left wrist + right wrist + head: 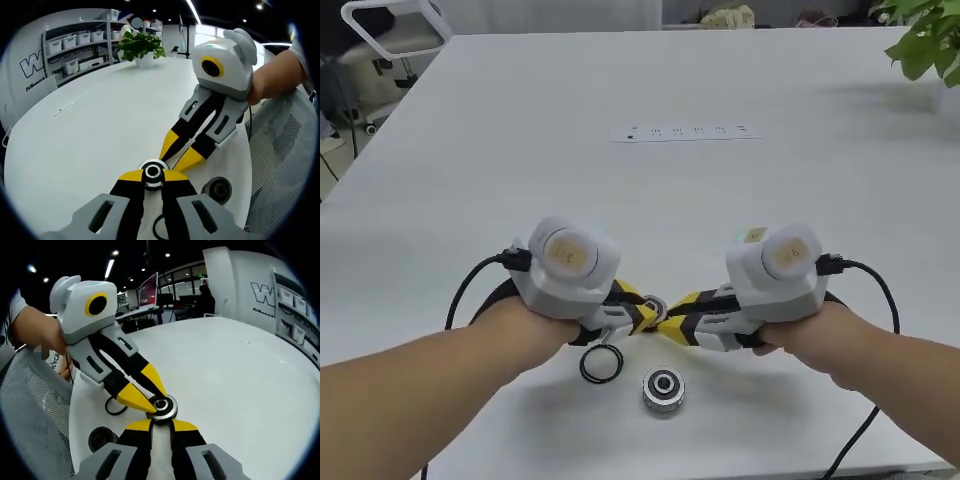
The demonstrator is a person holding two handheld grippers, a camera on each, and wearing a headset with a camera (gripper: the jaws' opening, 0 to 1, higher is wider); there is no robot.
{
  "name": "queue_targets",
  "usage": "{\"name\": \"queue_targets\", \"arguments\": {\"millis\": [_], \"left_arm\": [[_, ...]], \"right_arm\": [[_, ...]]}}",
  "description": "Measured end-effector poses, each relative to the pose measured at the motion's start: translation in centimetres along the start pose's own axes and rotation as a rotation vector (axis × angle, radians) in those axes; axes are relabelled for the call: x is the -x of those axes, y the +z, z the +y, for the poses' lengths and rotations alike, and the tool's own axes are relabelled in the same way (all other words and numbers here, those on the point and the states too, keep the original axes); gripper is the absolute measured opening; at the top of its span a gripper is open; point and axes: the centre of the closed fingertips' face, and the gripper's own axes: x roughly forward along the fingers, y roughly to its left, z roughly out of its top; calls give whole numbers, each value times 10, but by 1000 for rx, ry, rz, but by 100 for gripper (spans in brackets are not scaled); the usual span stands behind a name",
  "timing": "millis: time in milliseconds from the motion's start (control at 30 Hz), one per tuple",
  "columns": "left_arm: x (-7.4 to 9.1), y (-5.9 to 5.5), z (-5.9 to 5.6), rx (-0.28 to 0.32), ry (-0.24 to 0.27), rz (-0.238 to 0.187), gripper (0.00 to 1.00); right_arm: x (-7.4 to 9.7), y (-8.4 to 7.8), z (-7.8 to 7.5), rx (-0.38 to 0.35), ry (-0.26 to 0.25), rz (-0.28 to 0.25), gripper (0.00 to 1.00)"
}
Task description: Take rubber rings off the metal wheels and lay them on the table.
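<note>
Right at the near edge of the desk (500,150), a second metal wheel (663,389) is lying flat on its own. Just to its left and a touch farther in, a loose rubber ring (601,363) is lying on the white top, close to that wheel but not touching it.

Just beyond that pair, the two tools are meeting nose to nose over the near middle of the desk. The left gripper (642,311) is pointing in from the left and the right gripper (673,320) from the right, with the metal wheel (655,306) sitting between their yellow tips.

In the left gripper view, the left jaws are clamping that wheel from both sides, one yellow tip on each flank. In the right gripper view, the right jaws are standing with only a narrow gap between them and are touching the wheel's near rim. Whether they are actually pinching anything there, I cannot tell. Whether the wheel is resting on the desk or hanging just above it is unclear too.

Farther up the middle, a flat white strip with small marks (685,132) is lying crosswise. At the far right corner, the leaves of a potted plant (925,40) are poking in.
</note>
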Motion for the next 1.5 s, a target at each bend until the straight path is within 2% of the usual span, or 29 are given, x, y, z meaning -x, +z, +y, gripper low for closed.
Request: {"name": "queue_targets", "arguments": {"millis": [233,300,500,1000,1067,1100,1133,1200,1500], "left_arm": [[0,0,0,-2,-1,6,8],[0,0,0,-2,-2,6,8],[0,0,0,-1,-1,6,8],[0,0,1,1,5,2,8],[0,0,0,1,5,1,8],[0,0,0,1,6,1,8],[0,0,1,2,7,1,8],[0,1,1,3,8,1,8],[0,0,0,6,14,2,7]], "right_arm": [[1,-1,0,-16,4,1,8],[2,-3,-1,-17,-3,10,0],[1,-2,-4,-43,-9,3,0],[5,-1,-10,-252,1,-39,0],[6,3,-13,-296,-1,-70,0],[6,7,-11,-339,15,-90,0],[7,3,-13,-344,5,-72,0],[5,4,-12,-336,6,-79,0],[7,6,-13,-396,11,-104,0]]}}
